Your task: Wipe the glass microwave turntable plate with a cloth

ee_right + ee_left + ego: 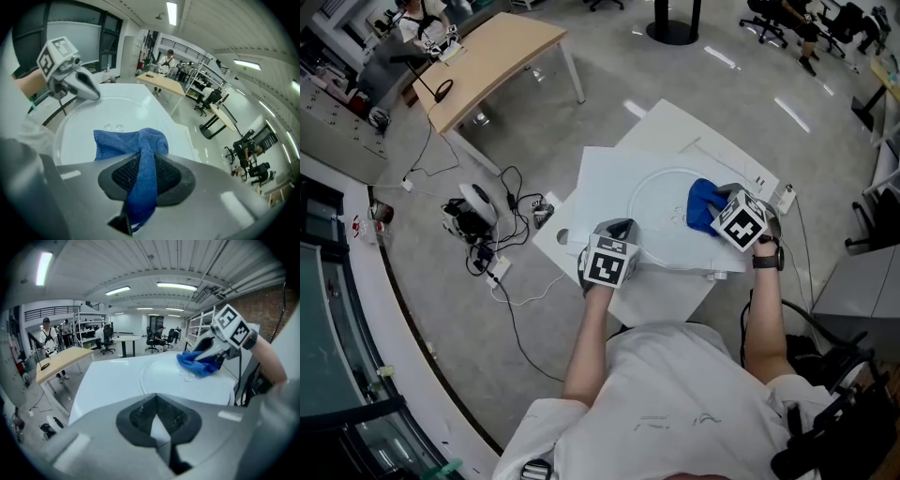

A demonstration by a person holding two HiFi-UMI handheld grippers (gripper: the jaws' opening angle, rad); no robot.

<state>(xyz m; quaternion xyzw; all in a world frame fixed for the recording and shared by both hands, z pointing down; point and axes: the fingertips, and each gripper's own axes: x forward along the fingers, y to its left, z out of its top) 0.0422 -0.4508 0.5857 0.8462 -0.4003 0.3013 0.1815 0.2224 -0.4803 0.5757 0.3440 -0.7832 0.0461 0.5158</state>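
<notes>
Closest in, the left gripper sits at the near rim of the glass turntable plate, jaws closed to a sliver and apparently pinching that rim steady. The plate lies flat on the white board. Farther across, the right gripper clamps the blue cloth, bunched down on the plate's right side. Wiping looks under way, and I judge the left side still needs a pass.

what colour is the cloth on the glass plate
Blue. The cloth shows best in the right gripper view, pinched in the right hand-held gripper.
</notes>
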